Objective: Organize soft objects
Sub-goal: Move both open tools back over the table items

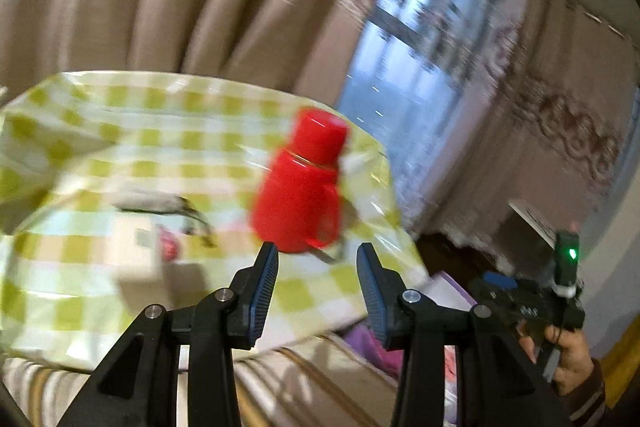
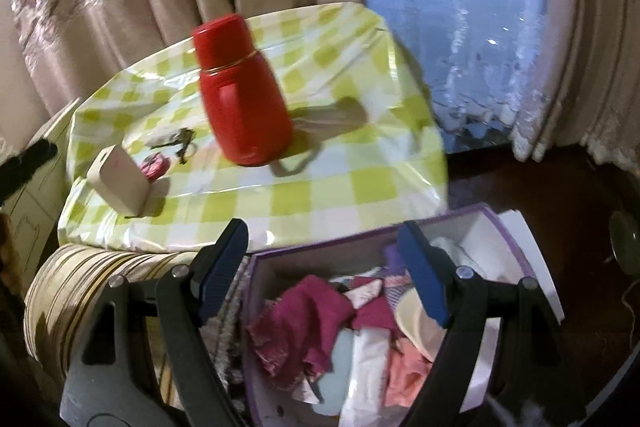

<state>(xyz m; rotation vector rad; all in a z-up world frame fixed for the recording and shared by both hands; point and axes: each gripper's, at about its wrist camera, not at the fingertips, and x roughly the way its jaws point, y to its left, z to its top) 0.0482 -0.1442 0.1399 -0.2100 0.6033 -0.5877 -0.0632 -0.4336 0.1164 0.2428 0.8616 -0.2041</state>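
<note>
A purple-rimmed box (image 2: pixel 360 233) below the table's near edge holds several soft cloths: a magenta one (image 2: pixel 304 319), a pink one (image 2: pixel 408 367) and white ones. My right gripper (image 2: pixel 324 243) is open and empty, hovering over the box. My left gripper (image 1: pixel 318 259) is open and empty above the table's near edge, in front of a red flask (image 1: pixel 300 183). The right gripper's body, held in a hand, also shows in the left wrist view (image 1: pixel 532 303). That view is blurred.
A table with a green-checked plastic cover (image 2: pixel 320 187) holds the red flask (image 2: pixel 244 99), a cream box (image 2: pixel 118 181), a small pink item (image 2: pixel 154 165) and keys (image 2: pixel 176 141). A striped cushion (image 2: pixel 80 287) lies at its near edge. Curtains and a window stand behind.
</note>
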